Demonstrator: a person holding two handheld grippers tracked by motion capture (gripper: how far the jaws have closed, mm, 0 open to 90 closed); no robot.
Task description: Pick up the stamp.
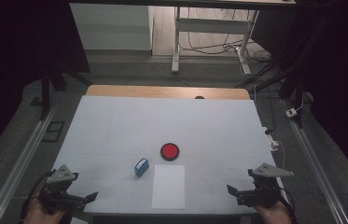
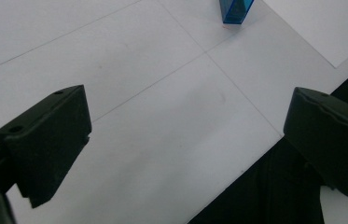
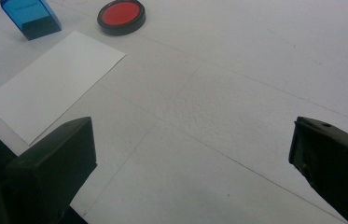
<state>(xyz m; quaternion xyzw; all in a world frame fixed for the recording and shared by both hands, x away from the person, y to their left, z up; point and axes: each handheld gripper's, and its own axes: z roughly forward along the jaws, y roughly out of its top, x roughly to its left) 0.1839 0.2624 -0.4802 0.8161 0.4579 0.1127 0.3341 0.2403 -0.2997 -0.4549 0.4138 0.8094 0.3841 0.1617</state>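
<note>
At table's near corners, left hand-held gripper point(image 1: 80, 199) and right hand-held gripper point(image 1: 237, 192) level, jaws spread, empty.

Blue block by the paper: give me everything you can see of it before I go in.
The blue block is small, glossy and translucent-looking, with a slanted top face and a darker base. It stands on the white table, just left of the paper sheet and near the red disc, apart from both. Nothing grips it.
</note>
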